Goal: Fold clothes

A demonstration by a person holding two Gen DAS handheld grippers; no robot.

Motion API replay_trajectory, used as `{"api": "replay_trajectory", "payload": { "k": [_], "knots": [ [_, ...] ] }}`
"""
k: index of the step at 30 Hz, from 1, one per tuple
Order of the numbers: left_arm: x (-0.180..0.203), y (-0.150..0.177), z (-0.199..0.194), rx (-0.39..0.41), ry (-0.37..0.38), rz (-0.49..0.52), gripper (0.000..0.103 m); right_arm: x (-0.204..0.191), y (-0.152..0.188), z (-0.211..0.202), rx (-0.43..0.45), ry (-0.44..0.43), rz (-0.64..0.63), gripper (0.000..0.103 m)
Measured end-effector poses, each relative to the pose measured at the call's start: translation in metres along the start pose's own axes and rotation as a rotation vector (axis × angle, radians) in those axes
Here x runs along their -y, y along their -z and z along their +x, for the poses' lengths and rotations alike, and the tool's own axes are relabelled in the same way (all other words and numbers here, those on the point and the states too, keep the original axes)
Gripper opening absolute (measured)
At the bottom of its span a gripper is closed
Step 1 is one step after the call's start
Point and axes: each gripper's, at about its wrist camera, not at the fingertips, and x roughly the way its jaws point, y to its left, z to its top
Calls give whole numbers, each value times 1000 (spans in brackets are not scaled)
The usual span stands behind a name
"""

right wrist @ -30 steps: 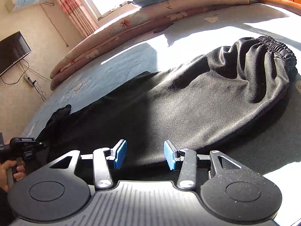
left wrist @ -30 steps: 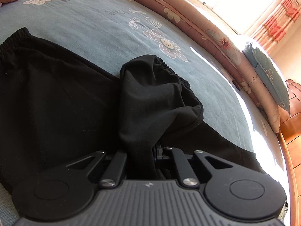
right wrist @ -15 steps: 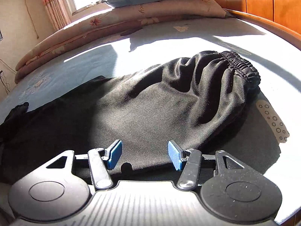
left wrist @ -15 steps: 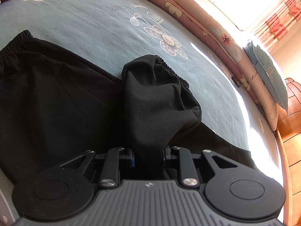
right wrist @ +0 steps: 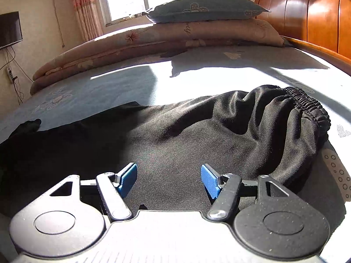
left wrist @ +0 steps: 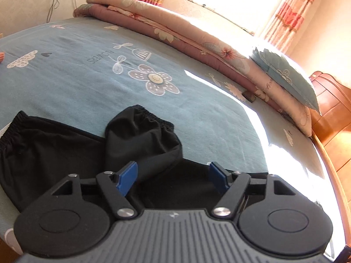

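- On the blue bed sheet [left wrist: 83, 92], black trousers [left wrist: 54, 153] lay spread below both claws.
- The left claw [left wrist: 173, 177] had just been opening, its blue pads apart, the folded-over leg cuff [left wrist: 142, 131] just ahead, untouched.
- The right claw [right wrist: 169, 179] had likewise been opening, empty, above the cloth, with the elastic cuff [right wrist: 307, 103] to its right.

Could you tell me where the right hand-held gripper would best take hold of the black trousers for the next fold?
Probably the gathered elastic cuff of the black trousers. It stands up as a thick ridge off the bedsheet, so a pad could slide under it. Come from the near side, along the leg; the right hand-held gripper, jaws just opening, holds nothing.
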Motion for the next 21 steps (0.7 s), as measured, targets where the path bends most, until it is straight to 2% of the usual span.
{"api": "replay_trajectory", "payload": {
  "k": [3, 6, 11, 14, 16, 21],
  "knots": [
    [38, 8, 36, -20, 116, 47, 79, 6, 14, -1, 55, -47, 6, 78],
    [61, 21, 77, -58, 158, 45, 79, 9, 12, -3, 58, -60, 22, 81],
    [74, 38, 126, -59, 140, 90, 79, 14, 12, -4, 65, -76, 39, 81],
    [66, 39, 146, -79, 59, 115, 79, 9, 12, -3, 59, -74, 12, 84],
    [54, 35, 153, -50, 18, 128, 79, 0, 12, -5, 64, -73, -43, 84],
    [43, 15, 149, -18, -5, 58, 79, -34, 18, -17, 128, -110, -243, 87]
  ]
}}
